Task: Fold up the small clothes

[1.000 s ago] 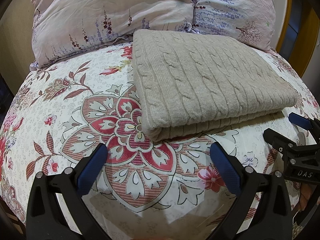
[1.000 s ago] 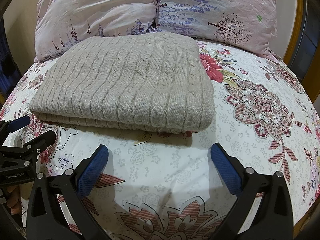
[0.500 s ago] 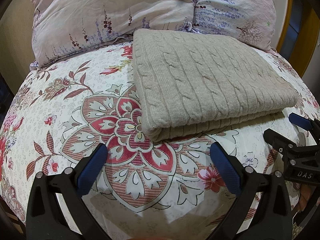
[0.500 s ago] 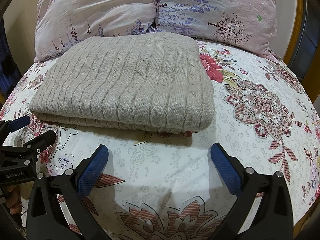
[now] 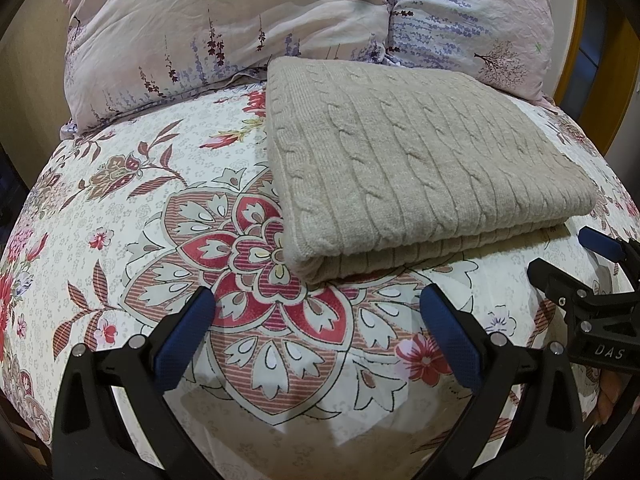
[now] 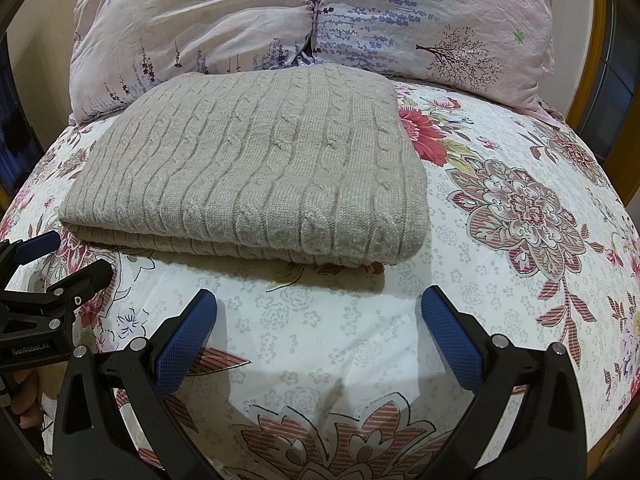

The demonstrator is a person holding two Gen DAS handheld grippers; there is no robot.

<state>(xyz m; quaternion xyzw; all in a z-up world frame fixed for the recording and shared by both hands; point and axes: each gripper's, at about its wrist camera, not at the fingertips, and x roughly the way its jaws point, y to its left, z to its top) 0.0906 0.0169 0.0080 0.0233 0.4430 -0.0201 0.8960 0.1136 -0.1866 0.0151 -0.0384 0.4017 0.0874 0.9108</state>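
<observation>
Nothing's budged since a second ago: both the left gripper [image 5: 316, 328] and right gripper [image 6: 318, 328] hang spread wide and empty at bottom centre, short of the folded knit sweater [image 6: 256, 176] mid-frame on my floral bedspread [image 6: 520, 280]. Looks done; next I'd just back off

Nothing has changed: sweater [image 5: 420, 168] and both grippers are unmoved.

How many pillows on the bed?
2. The left pillow and the right pillow sit side by side at the head of the bed, touching, behind the folded sweater. More may be hidden behind them.
</observation>
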